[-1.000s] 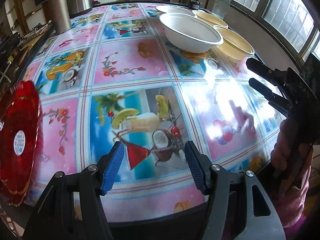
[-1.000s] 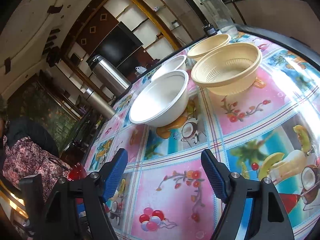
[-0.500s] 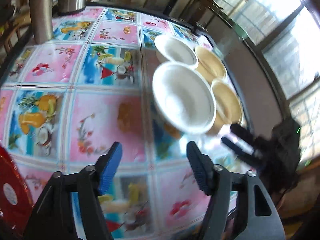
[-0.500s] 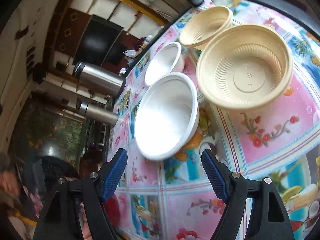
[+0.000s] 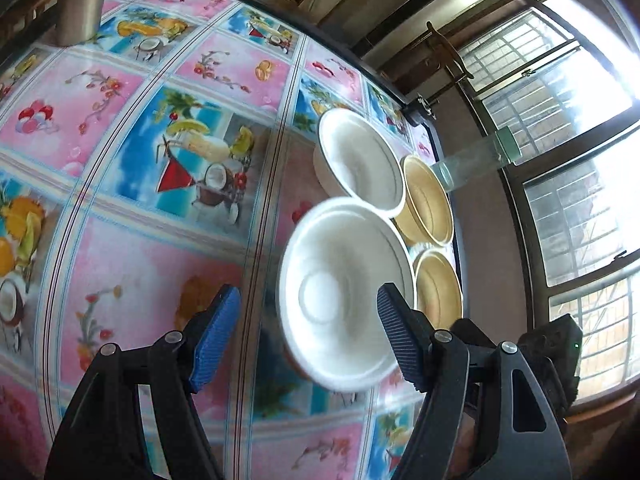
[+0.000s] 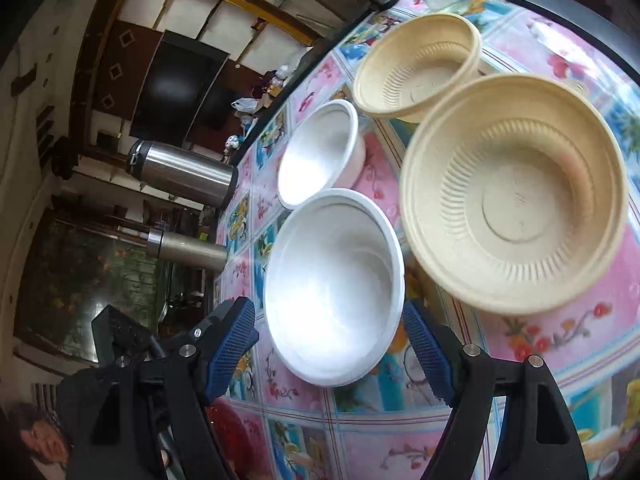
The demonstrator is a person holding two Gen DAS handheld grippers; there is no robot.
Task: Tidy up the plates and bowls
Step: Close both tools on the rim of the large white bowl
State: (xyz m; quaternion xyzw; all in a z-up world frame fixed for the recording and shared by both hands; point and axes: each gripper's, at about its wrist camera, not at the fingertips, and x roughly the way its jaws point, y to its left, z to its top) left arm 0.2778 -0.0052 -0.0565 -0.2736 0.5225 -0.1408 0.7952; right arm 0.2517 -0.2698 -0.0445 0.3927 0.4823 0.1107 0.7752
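- Four bowls sit clustered near the table's window-side edge: two white, two beige.
- The near white bowl (image 6: 334, 286) is smooth and foam-like, round with a flat rolled rim; the far white bowl (image 6: 320, 156) behind it looks the same but smaller in view.
- The near beige bowl (image 6: 514, 194) has ribbed inner walls and a flat circular base; the far beige bowl (image 6: 416, 68) is ribbed likewise.
- Two brushed-metal flasks (image 6: 180, 174) stand further along the glossy fruit-print tablecloth (image 5: 160, 168).
- The left gripper (image 5: 308, 332) is spread wide, holding nothing, over the near white bowl.
- The right gripper (image 6: 332, 344) is likewise spread and empty, its ridged blue pads (image 6: 232, 336) flanking that bowl.
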